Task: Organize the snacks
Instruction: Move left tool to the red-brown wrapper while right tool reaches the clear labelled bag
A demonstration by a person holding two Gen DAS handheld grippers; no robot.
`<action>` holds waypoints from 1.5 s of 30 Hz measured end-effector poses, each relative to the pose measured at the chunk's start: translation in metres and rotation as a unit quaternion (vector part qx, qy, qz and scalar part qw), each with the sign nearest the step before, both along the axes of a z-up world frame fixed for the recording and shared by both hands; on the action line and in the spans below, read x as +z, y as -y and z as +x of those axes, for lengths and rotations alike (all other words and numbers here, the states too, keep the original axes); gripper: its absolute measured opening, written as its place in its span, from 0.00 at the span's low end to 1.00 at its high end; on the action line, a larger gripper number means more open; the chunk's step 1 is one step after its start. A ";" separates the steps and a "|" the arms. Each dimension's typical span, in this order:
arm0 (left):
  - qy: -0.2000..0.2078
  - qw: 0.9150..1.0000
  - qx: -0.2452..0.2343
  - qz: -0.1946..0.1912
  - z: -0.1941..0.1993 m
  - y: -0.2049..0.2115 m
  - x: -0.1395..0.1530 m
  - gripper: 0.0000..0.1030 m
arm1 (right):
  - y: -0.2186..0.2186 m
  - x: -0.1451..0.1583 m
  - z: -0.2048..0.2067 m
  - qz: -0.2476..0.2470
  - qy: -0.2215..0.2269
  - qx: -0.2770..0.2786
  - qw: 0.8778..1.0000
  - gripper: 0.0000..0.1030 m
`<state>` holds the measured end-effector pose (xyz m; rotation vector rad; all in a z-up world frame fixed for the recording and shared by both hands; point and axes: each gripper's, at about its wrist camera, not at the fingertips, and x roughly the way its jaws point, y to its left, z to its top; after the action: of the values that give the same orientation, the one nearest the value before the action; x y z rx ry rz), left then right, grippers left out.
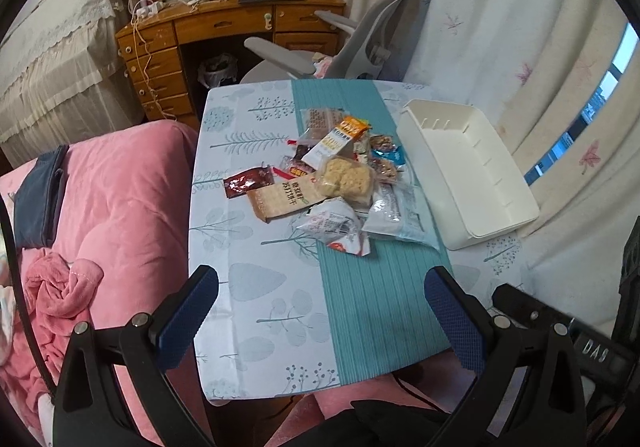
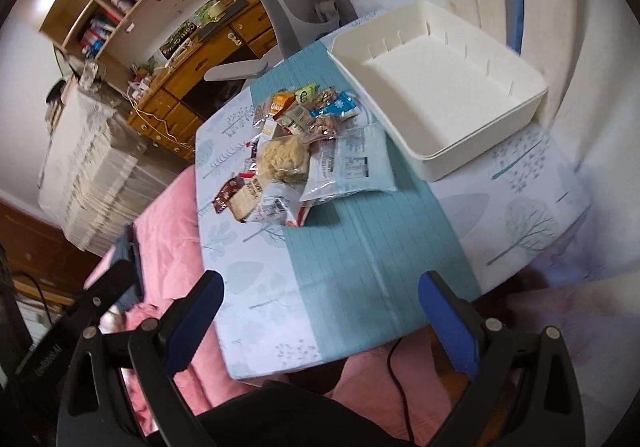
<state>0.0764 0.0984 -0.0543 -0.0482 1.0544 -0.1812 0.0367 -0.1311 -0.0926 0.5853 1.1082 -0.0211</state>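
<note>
A heap of snack packets [image 1: 340, 179] lies in the middle of the small table [image 1: 256, 287]; it also shows in the right wrist view [image 2: 300, 155]. A clear pack of pale puffed cakes [image 1: 346, 177] sits on top of the heap. A dark red packet [image 1: 248, 183] lies at its left edge. An empty white plastic bin [image 1: 468, 171] stands to the right of the heap, also seen in the right wrist view [image 2: 440, 91]. My left gripper [image 1: 320, 287] is open and empty above the table's near end. My right gripper [image 2: 320, 291] is open and empty, well short of the heap.
A pink bed cover [image 1: 112, 207] lies to the left of the table. A grey office chair [image 1: 352, 43] and a wooden desk [image 1: 224, 23] stand behind it. A curtain [image 1: 520, 27] hangs on the right. A black cable [image 2: 400, 387] runs below the table's near edge.
</note>
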 end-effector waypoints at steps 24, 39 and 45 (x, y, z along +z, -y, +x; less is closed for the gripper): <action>-0.128 0.990 0.048 0.019 0.185 -0.057 -0.113 1.00 | 0.015 -0.134 0.114 0.240 -0.152 -0.171 0.944 0.85; -0.196 0.974 0.117 0.000 0.258 -0.080 -0.198 0.93 | 0.014 -0.185 0.136 0.265 -0.192 -0.237 0.915 0.69; -0.207 0.969 0.132 -0.008 0.272 -0.086 -0.220 0.92 | 0.020 -0.196 0.137 0.260 -0.199 -0.254 0.910 0.66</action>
<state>0.3483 0.1843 -0.2743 -0.2484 1.4494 0.0665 0.1735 -0.1516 -0.2890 1.3888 1.3337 -0.3173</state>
